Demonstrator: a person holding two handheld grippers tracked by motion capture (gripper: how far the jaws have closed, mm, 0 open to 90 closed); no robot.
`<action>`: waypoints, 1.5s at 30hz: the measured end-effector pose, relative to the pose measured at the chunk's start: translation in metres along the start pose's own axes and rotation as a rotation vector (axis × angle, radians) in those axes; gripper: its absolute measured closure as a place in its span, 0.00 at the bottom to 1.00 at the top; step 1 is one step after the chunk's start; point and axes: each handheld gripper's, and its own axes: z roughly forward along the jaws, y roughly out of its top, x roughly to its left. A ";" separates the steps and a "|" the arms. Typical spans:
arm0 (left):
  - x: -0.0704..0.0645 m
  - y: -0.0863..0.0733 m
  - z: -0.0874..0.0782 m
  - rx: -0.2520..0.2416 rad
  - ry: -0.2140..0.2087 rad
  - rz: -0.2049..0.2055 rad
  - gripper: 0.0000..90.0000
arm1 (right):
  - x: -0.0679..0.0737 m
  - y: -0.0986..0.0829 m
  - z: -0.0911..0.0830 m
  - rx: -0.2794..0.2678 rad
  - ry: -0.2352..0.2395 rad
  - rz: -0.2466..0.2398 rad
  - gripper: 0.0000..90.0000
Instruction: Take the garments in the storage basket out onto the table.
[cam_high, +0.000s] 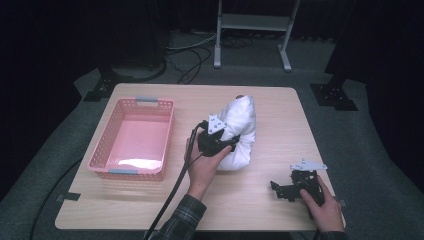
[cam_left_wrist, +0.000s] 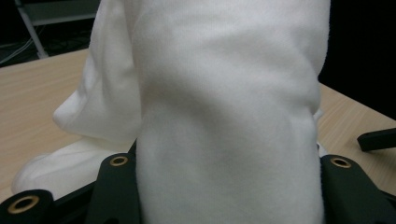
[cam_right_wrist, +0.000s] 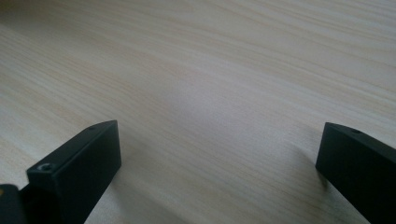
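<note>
A bundled white cloth (cam_high: 241, 122) lies on the wooden table (cam_high: 280, 107) right of centre. My left gripper (cam_high: 231, 143) is at the cloth's near left side, shut on a thick fold of it. In the left gripper view the cloth (cam_left_wrist: 224, 93) rises between the two black jaws of the left gripper (cam_left_wrist: 229, 186) and hides their tips. My right gripper (cam_high: 280, 189) rests low on the table near the front right corner, apart from the cloth. In the right gripper view the right gripper (cam_right_wrist: 219, 154) stands open, wide apart over bare wood, holding nothing.
A pink plastic basket (cam_high: 101, 147) stands on the left half of the table, with nothing inside. Beyond the far edge, a white stand's legs (cam_high: 250, 30) and cables lie on the dark floor. The left gripper's cable (cam_high: 170, 195) trails over the front edge.
</note>
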 end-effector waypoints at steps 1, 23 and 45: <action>-0.001 -0.002 0.003 0.007 0.001 -0.005 0.51 | 0.000 0.000 0.000 0.000 0.000 0.001 0.00; -0.005 -0.023 0.035 0.136 0.049 0.017 0.50 | 0.000 0.000 0.000 0.002 0.000 0.002 0.00; -0.004 -0.028 0.048 0.175 0.110 0.053 0.29 | 0.000 0.000 0.000 0.001 0.000 0.000 0.00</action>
